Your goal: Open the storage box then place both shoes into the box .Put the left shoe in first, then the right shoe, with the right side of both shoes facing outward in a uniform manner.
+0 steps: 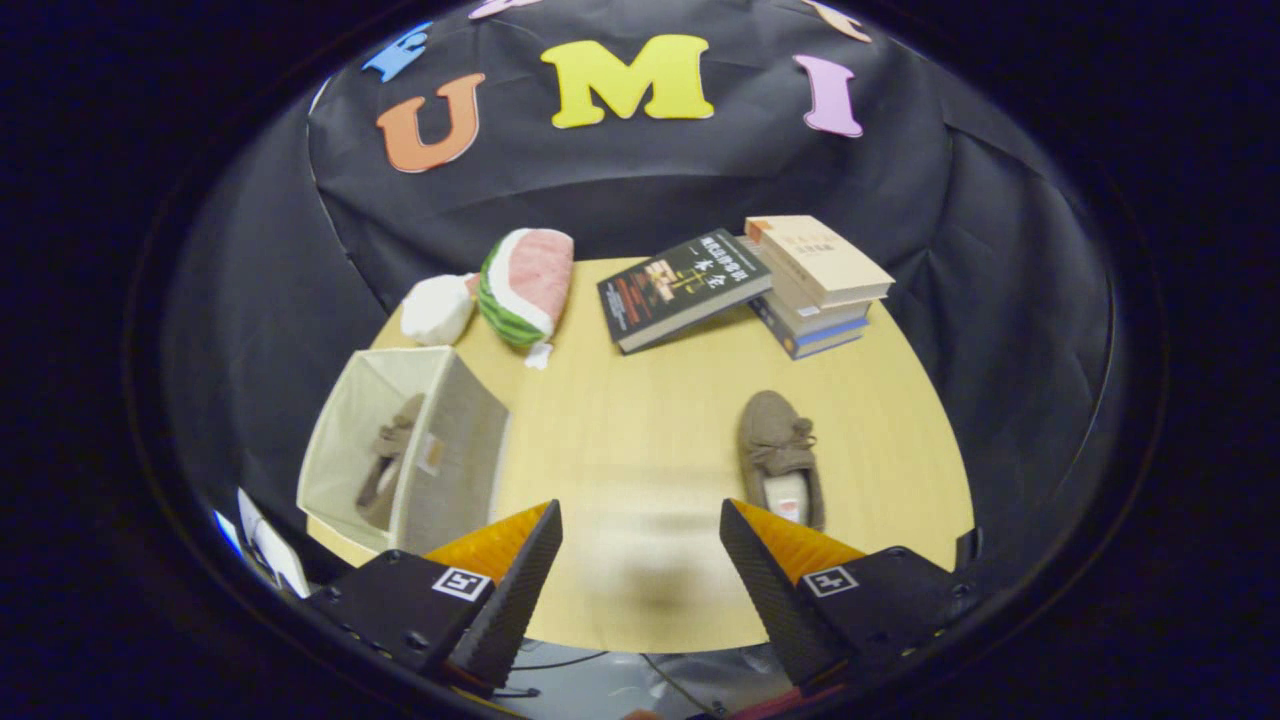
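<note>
An open beige fabric storage box [455, 440] stands on the round wooden table [640, 420], ahead and left of my left finger. One brown shoe [388, 462] lies on its side inside the box, against the inner wall. A second brown lace-up shoe [778, 455] rests on the table just beyond my right finger, toe pointing away from me. My gripper [640, 525] is open above the table's near edge, with only bare tabletop between the fingers.
A watermelon-slice plush [525, 285] and a white plush [437, 308] lie at the far left of the table. A dark book [683, 288] leans on a stack of books [818, 285] at the far right. Papers [265, 545] sit off the table beside the box.
</note>
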